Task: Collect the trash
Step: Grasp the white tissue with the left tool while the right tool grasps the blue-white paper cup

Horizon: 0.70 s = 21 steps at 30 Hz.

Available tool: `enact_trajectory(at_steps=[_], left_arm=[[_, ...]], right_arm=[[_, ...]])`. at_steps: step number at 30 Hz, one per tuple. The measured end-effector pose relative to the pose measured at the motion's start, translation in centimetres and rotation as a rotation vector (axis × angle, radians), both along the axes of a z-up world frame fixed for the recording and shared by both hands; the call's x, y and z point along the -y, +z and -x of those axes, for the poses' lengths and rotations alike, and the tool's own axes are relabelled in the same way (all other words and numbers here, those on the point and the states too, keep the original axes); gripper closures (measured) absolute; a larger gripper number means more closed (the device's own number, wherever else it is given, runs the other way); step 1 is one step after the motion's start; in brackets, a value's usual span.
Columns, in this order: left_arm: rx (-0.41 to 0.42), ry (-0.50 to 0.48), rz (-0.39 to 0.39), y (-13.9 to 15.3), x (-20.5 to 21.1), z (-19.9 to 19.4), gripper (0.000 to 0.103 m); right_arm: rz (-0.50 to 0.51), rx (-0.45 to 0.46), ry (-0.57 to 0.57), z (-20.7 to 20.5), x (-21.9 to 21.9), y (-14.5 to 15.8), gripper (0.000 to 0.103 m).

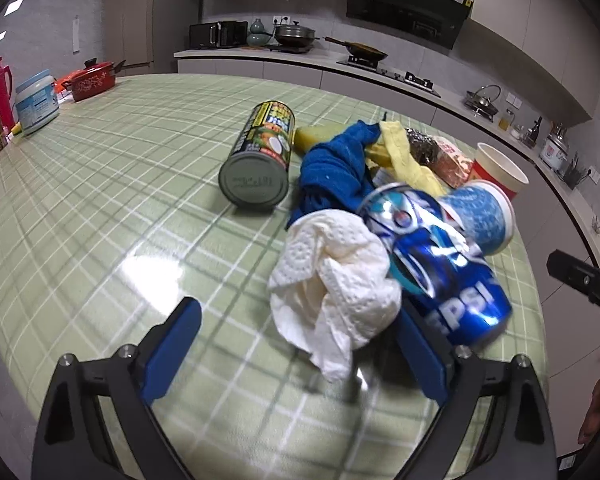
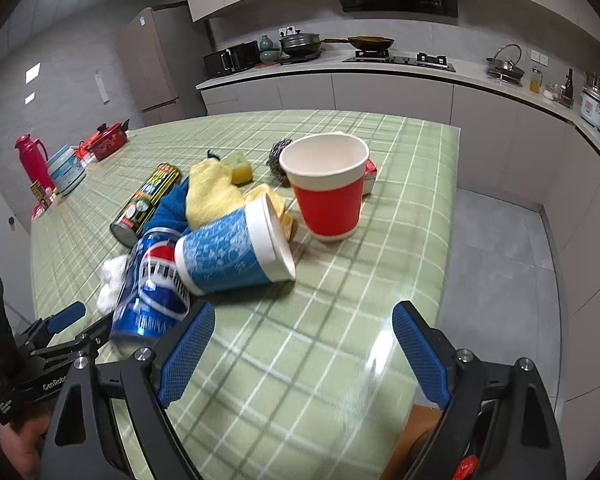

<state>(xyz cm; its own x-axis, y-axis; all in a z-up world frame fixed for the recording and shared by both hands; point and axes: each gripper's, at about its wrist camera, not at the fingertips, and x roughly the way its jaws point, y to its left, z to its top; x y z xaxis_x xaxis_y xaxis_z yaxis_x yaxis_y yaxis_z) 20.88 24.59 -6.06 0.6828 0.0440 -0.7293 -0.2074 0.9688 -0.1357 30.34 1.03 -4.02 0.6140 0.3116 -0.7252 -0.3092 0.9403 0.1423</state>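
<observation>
Left gripper (image 1: 296, 344) fingers spread wide around crumpled paper towel (image 1: 336, 284), lower centre of left view, Pepsi can (image 1: 440, 264) touching its right side. Step: likely closing on towel. Right gripper (image 2: 304, 344) fingers spread, empty, above bare surface (image 2: 300, 360).

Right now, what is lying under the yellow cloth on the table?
The yellow cloth lies partly over the blue towel and beside the tipped blue paper cup. A yellow sponge sits behind it. Whatever else lies beneath its folds is covered.
</observation>
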Motion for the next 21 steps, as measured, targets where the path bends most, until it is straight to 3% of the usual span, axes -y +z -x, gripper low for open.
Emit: enact_trajectory(at_steps=[8, 14, 21], left_arm=[[-0.022, 0.013, 0.031, -0.4, -1.7, -1.7, 0.016], [-0.029, 0.008, 0.06, -0.5, -2.5, -2.1, 0.033], [-0.039, 0.011, 0.048, -0.5, -2.6, -2.4, 0.034]], right_arm=[[-0.011, -0.008, 0.003, -2.9, -1.3, -0.3, 0.011], [-0.022, -0.029, 0.033, -4.0, -2.9, -1.3, 0.011], [-0.035, -0.042, 0.058, -4.6, -4.2, -2.0, 0.011]])
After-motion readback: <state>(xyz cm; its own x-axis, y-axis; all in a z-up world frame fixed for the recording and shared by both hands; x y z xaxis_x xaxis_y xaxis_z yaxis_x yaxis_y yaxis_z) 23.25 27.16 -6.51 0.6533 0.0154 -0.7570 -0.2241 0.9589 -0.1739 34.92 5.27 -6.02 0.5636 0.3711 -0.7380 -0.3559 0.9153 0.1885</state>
